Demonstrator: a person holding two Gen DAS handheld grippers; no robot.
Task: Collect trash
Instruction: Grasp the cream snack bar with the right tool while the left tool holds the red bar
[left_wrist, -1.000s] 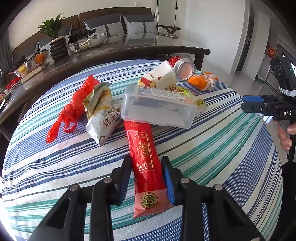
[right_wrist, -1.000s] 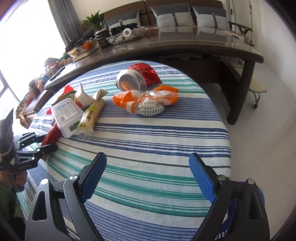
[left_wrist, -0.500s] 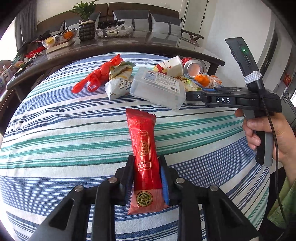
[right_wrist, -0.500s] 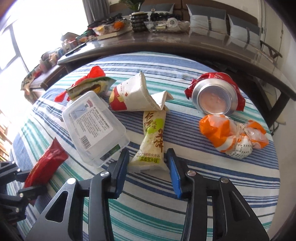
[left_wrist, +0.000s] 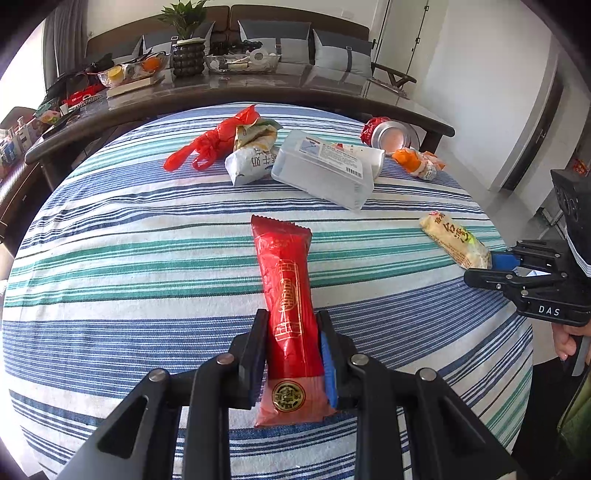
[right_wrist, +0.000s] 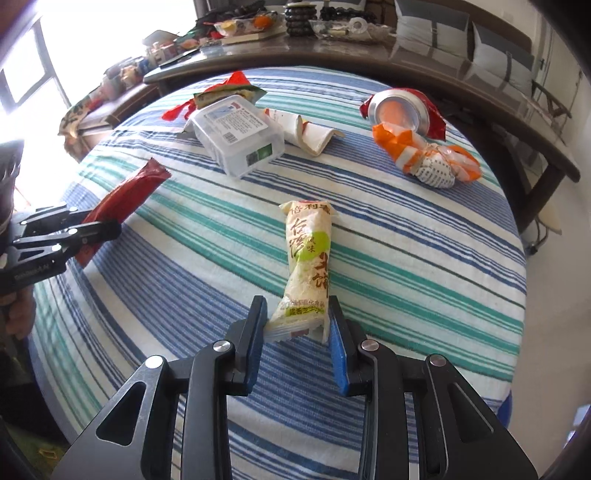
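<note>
My left gripper (left_wrist: 291, 343) is shut on a long red snack wrapper (left_wrist: 286, 291) and holds it above the striped tablecloth (left_wrist: 129, 258). My right gripper (right_wrist: 297, 325) is shut on a pale yellow snack packet (right_wrist: 308, 254), gripped at its near end; the packet also shows in the left wrist view (left_wrist: 452, 240). The red wrapper (right_wrist: 122, 201) and the left gripper (right_wrist: 74, 232) show at the left of the right wrist view.
Further back on the table lie a clear plastic box (left_wrist: 325, 170), a red plastic bag (left_wrist: 210, 140), a white crumpled packet (left_wrist: 251, 158), a paper carton (right_wrist: 306, 131), a tipped red can (right_wrist: 400, 109) and an orange wrapper bundle (right_wrist: 428, 158). A dark cluttered table (left_wrist: 221, 88) stands behind.
Both grippers have pulled back toward the near table edge with their items. The right gripper closed on the yellow packet and drew it away from the box; the red wrapper rose with the left gripper.
</note>
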